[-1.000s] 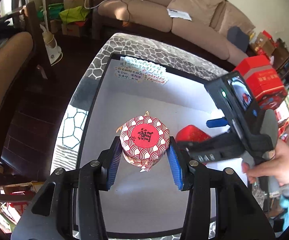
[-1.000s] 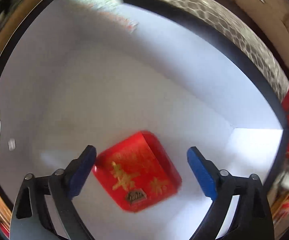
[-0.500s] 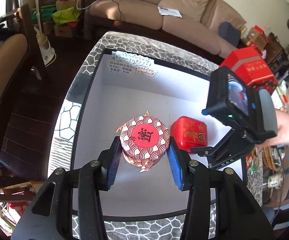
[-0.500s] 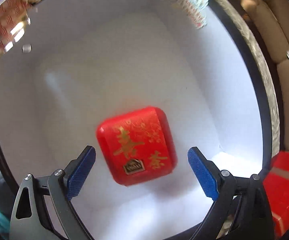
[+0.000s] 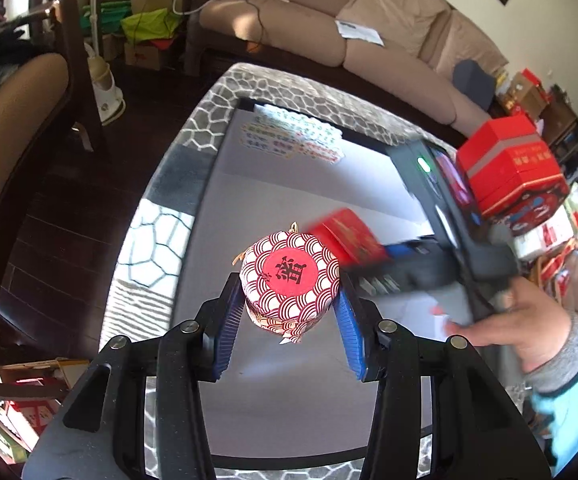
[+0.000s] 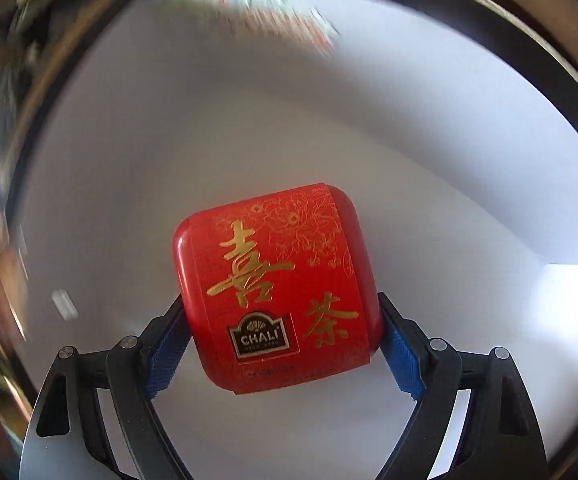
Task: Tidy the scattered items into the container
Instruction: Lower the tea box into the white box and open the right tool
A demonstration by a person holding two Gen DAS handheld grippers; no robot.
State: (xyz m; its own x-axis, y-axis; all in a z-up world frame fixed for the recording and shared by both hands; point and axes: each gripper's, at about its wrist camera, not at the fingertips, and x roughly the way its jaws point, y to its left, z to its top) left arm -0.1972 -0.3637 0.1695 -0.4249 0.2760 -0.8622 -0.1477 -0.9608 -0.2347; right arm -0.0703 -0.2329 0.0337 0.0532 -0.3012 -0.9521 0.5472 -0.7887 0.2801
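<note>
Left gripper (image 5: 291,322) had its blue fingers (image 5: 229,332) clamped on the little round jar (image 5: 290,280), the one wrapped in red-and-white wave paper with a red label on top. It was held up over the white inside of the container (image 5: 225,168), a big box with a black rim sitting on the bench (image 5: 209,120) with the grey honeycomb cover. Some printed stickers (image 5: 293,138) were stuck on the far inner wall.

Right gripper (image 6: 285,344) was pointing steeply down into the same box, and its fingers (image 6: 403,354) were closing in on the red tin (image 6: 277,284), square-ish with rounded corners, gold characters and a CHALI badge. The tin sat between the pads, and from the wrist view both pads looked right up against its sides, so I'd call that a grip. Couldn't tell if the tin was resting on the box floor or just off it.

From the left camera you could see the person's right hand (image 5: 529,328) on the handle, grey cuff and light blue sleeve, all pretty blurred. A stack of red gift boxes (image 5: 513,164) sat past the container's far right corner, and a beige sofa (image 5: 329,28) was behind the bench.
</note>
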